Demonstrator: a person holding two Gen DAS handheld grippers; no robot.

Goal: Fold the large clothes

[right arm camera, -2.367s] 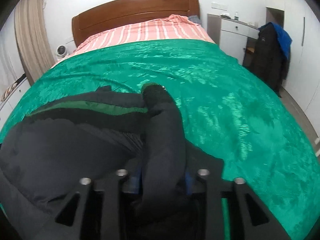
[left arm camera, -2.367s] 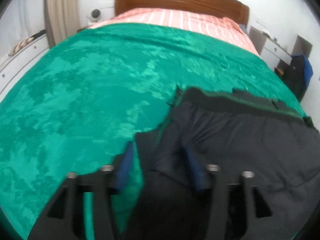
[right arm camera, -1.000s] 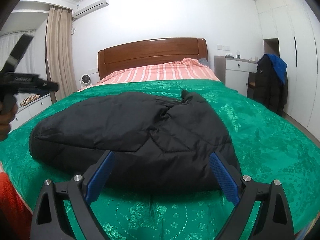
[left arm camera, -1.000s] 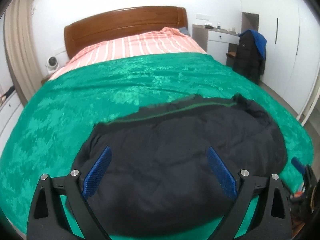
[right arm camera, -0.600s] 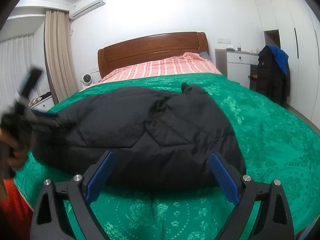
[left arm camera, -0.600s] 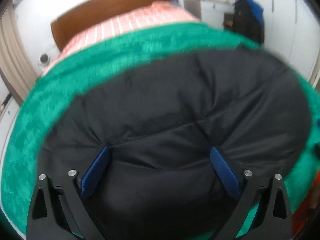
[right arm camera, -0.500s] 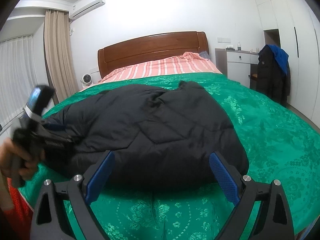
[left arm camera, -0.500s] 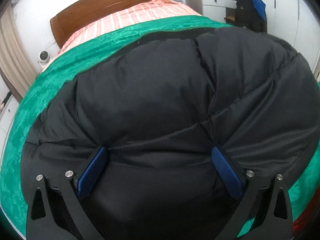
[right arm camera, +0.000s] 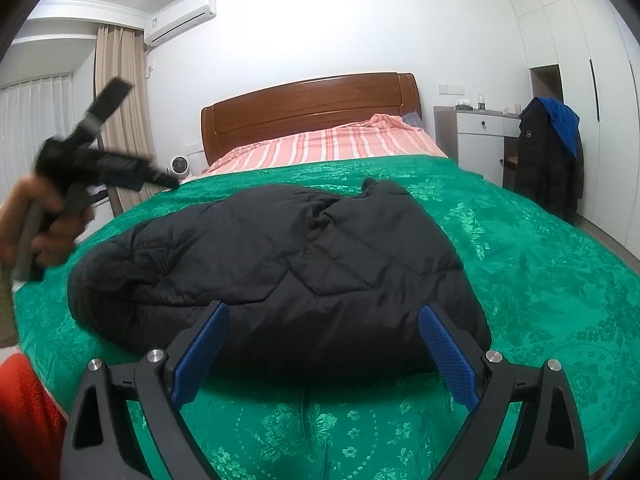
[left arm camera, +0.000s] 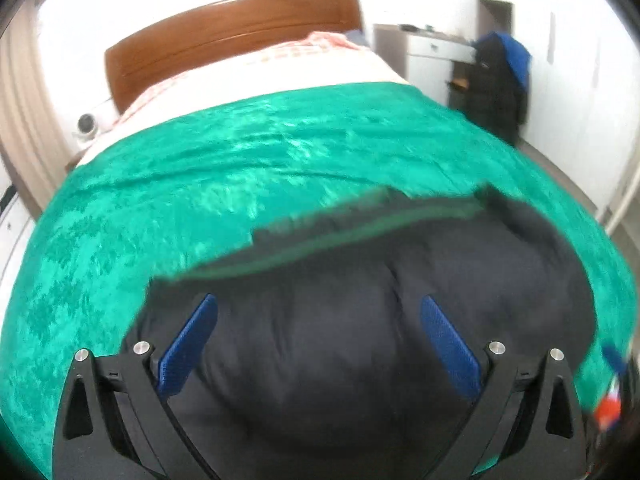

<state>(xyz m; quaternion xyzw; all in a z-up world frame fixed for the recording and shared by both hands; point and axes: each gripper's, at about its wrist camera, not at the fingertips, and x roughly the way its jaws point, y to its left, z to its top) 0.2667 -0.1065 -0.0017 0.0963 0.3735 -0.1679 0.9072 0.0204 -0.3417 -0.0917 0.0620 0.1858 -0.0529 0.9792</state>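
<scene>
I see the shiny green brocade bedspread (right arm camera: 540, 280) carrying the folded black quilted puffer jacket (right arm camera: 280, 264) near its foot edge, my right gripper (right arm camera: 324, 344) gaping empty just short of it, my left gripper (left arm camera: 316, 340) spread wide above it.

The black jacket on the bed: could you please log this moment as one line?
black jacket: folded bundle on green bedspread | left gripper: jaws open, above jacket | right gripper: jaws open, empty

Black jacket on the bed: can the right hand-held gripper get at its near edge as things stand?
Probably yes. The right hand-held gripper is open, and the black jacket lies on the green bedspread just ahead of its fingertips, with nothing between.
</scene>
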